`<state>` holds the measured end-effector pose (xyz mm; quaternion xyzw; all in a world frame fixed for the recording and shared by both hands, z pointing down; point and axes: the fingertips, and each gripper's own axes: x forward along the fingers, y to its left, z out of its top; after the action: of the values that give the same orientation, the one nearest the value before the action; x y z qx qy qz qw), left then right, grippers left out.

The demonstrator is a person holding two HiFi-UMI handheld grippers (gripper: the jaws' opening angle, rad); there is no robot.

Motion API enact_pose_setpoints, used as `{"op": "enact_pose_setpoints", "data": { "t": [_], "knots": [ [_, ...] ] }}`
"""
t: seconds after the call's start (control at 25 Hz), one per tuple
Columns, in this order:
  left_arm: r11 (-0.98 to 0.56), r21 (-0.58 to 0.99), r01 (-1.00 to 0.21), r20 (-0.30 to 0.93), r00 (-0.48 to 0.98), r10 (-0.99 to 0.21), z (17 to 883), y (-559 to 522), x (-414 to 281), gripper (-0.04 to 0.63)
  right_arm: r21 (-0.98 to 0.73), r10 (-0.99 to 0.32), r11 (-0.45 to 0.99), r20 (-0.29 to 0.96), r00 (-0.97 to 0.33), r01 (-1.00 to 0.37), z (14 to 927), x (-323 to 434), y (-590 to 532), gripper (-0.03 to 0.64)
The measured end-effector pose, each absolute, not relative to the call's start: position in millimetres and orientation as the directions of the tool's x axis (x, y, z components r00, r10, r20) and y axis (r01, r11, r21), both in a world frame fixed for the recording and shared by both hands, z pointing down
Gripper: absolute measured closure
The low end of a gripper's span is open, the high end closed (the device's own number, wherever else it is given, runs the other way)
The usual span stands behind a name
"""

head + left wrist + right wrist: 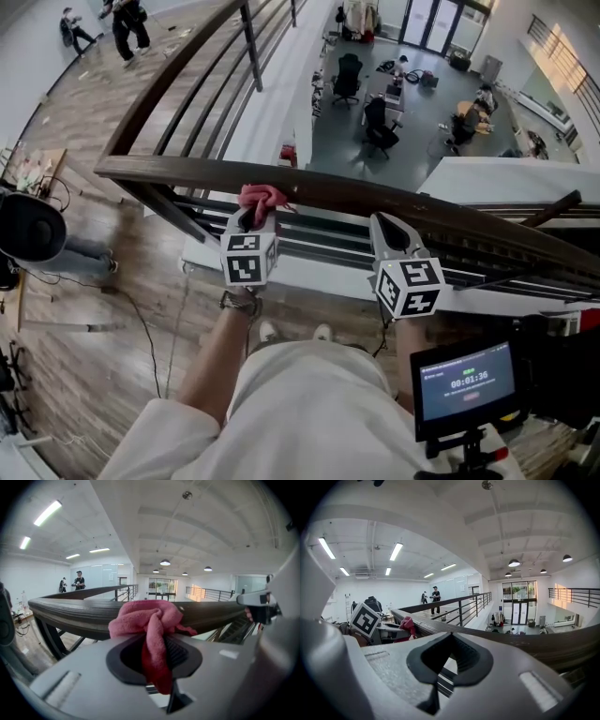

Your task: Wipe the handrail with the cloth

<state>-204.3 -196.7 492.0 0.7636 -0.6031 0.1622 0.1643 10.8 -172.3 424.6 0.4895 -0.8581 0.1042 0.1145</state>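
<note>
A dark wooden handrail crosses the head view from left to lower right. My left gripper is shut on a pink cloth, whose bunched end lies on top of the rail. In the left gripper view the cloth hangs down between the shut jaws, in front of the handrail. My right gripper sits to the right of it, tips at the rail, shut and empty. The right gripper view shows its own shut tips, the handrail, and the cloth at the left.
Metal bars run under the rail. Beyond it is a drop to a lower floor with office chairs. Two people stand far along the walkway. A black object is at my left and a small timer screen at lower right.
</note>
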Motion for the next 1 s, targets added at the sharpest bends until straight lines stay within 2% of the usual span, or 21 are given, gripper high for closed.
{"op": "enact_pose_setpoints", "data": {
  "t": [0.2, 0.56, 0.8, 1.0],
  "knots": [
    [-0.223, 0.029, -0.974, 0.435, 0.213, -0.875, 493, -195, -181, 0.502, -0.061, -0.805, 0.52, 0.298, -0.513, -0.852, 429, 21, -174, 0.614],
    [-0.313, 0.042, -0.949, 0.452, 0.297, -0.841, 494, -185, -122, 0.502, -0.09, -0.774, 0.556, 0.305, -0.554, -0.826, 443, 22, -187, 0.614],
    [-0.417, 0.048, -0.908, 0.448, 0.392, -0.803, 496, -175, -109, 0.501, -0.098, -0.763, 0.592, 0.252, -0.596, -0.8, 438, 12, -183, 0.614],
    [-0.592, 0.033, -0.806, 0.442, 0.543, -0.714, 494, -174, -108, 0.502, -0.101, -0.76, 0.595, 0.254, -0.599, -0.798, 440, -3, -184, 0.614]
  ]
}}
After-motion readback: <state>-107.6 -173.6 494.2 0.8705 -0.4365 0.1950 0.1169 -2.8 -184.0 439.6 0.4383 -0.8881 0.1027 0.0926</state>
